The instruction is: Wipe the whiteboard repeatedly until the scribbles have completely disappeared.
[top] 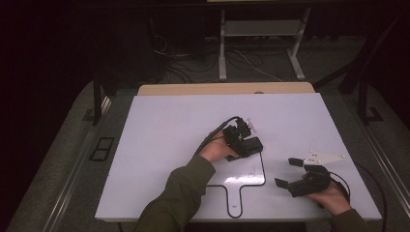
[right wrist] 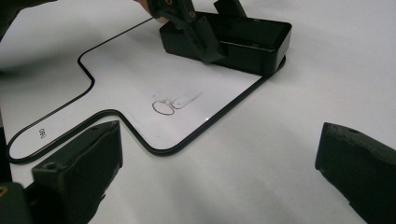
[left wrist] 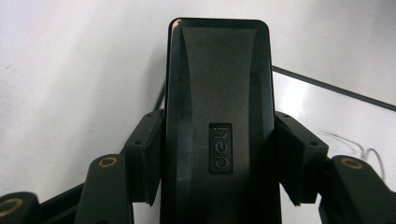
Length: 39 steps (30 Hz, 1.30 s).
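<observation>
A black board eraser [left wrist: 219,93] with a "deli" label lies on the far corner of a small paddle-shaped whiteboard [top: 246,175] with a black rim. My left gripper [left wrist: 219,156] is shut on the eraser, one pad against each long side. In the high view that gripper [top: 243,139] sits mid-table with the eraser [top: 253,145] under it. My right gripper [top: 286,172] rests open at the front right, nothing between its jaws. The right gripper view shows its jaws [right wrist: 219,172] wide apart, with the eraser [right wrist: 252,37] and the whiteboard [right wrist: 140,79] beyond. Faint pen marks [right wrist: 168,105] remain on the board.
The small board lies on a large white table top [top: 164,125] whose front edge is near the board's handle [top: 234,205]. Behind the table stand a desk frame [top: 222,48] and loose cables [top: 183,67] on the floor.
</observation>
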Each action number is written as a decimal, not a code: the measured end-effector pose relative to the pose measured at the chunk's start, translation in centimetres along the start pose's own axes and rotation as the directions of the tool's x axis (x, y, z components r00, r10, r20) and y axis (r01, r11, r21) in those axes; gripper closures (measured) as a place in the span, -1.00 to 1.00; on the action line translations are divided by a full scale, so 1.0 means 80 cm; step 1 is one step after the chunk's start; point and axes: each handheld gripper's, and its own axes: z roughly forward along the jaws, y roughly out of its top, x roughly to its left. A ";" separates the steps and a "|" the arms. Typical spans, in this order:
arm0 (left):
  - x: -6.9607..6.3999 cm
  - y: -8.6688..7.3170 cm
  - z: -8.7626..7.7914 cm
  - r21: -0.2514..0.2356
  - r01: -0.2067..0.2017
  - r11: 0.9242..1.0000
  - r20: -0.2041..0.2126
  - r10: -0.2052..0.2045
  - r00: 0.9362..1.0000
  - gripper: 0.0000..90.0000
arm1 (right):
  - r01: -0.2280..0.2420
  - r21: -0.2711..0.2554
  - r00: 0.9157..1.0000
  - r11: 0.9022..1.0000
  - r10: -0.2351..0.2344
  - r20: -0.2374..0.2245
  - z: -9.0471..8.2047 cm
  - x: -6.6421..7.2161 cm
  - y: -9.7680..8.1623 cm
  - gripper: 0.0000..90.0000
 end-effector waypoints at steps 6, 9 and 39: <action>0.006 0.001 0.000 0.002 0.018 1.000 -0.006 -0.018 1.000 -0.13 | 0.000 0.002 1.000 1.000 0.000 -0.001 0.000 0.000 0.000 -1.00; 0.005 0.001 0.000 0.006 0.016 1.000 -0.009 -0.016 1.000 -0.13 | 0.001 0.002 1.000 1.000 -0.001 -0.001 0.000 -0.001 0.000 -1.00; -0.077 -0.016 -0.009 0.026 -0.135 0.990 0.022 0.135 0.991 -0.12 | 0.000 0.004 1.000 1.000 0.000 0.004 0.001 0.000 0.000 -1.00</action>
